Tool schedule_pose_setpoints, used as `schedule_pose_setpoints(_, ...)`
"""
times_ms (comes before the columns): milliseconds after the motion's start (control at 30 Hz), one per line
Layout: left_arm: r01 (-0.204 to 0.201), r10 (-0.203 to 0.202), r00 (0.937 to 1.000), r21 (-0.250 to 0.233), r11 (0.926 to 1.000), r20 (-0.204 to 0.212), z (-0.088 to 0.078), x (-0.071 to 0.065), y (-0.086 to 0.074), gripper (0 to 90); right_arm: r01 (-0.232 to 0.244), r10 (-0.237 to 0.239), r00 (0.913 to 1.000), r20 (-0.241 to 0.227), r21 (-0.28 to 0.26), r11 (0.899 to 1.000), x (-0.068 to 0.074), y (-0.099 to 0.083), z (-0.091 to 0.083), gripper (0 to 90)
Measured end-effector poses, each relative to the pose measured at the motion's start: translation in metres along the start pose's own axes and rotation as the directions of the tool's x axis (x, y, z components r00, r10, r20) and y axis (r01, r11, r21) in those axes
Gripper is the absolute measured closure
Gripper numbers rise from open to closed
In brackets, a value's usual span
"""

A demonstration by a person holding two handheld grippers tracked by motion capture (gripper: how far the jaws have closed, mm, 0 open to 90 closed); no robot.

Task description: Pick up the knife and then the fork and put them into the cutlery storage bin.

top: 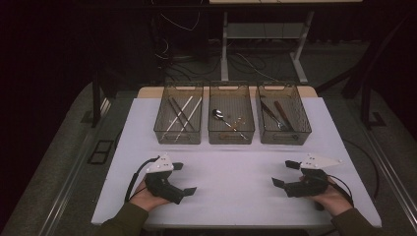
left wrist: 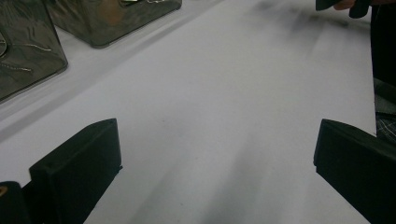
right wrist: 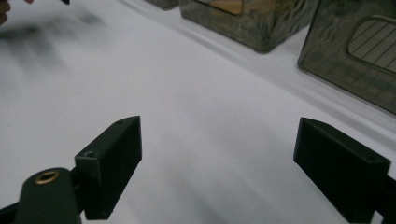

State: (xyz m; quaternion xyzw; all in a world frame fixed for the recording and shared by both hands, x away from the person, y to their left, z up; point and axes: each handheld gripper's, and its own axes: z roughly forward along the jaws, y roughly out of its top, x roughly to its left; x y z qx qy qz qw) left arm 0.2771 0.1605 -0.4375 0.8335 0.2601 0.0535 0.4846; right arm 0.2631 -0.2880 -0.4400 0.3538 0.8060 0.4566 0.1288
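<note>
Both grippers rest low over the near part of the white table (top: 231, 157), each held in a hand. My left gripper (top: 184, 178) points right, its jaws wide apart with only bare tabletop between them, as the left gripper view (left wrist: 217, 163) confirms. Facing it from the right side, my right gripper (top: 284, 173) is open too, and the right gripper view (right wrist: 219, 158) has nothing between its black jaws. The two sets of fingertips stand well apart across the table's middle.
Three clear grey bins line the back of the table. The left bin (top: 178, 135) holds chopsticks (top: 182, 114), the middle bin (top: 231, 136) a spoon (top: 218, 115), the right bin (top: 284, 137) dark-handled cutlery (top: 278, 115). Cables and a desk frame lie on the floor behind.
</note>
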Motion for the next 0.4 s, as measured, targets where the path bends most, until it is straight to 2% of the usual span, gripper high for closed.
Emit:
schedule_pose_setpoints(67,0.0,0.0,1.0,0.001,1.0,-0.001,0.0,0.0001,0.0,0.0,0.017,-0.017,0.9998,0.004,0.012,1.0,0.0016,-0.0035,-0.001,15.2)
schedule_pose_setpoints(233,-0.003,0.003,1.0,0.001,1.0,-0.002,-0.0006,-0.0003,0.0001,0.0,0.022,-0.022,0.9998,-0.001,0.028,0.999,0.0039,-0.01,-0.0039,14.4)
schedule_pose_setpoints(400,-0.005,0.005,1.0,0.004,1.0,-0.002,-0.0008,-0.0004,0.0002,0.0,0.016,-0.016,0.9999,0.004,0.014,1.0,0.0021,-0.0094,-0.0054,14.1)
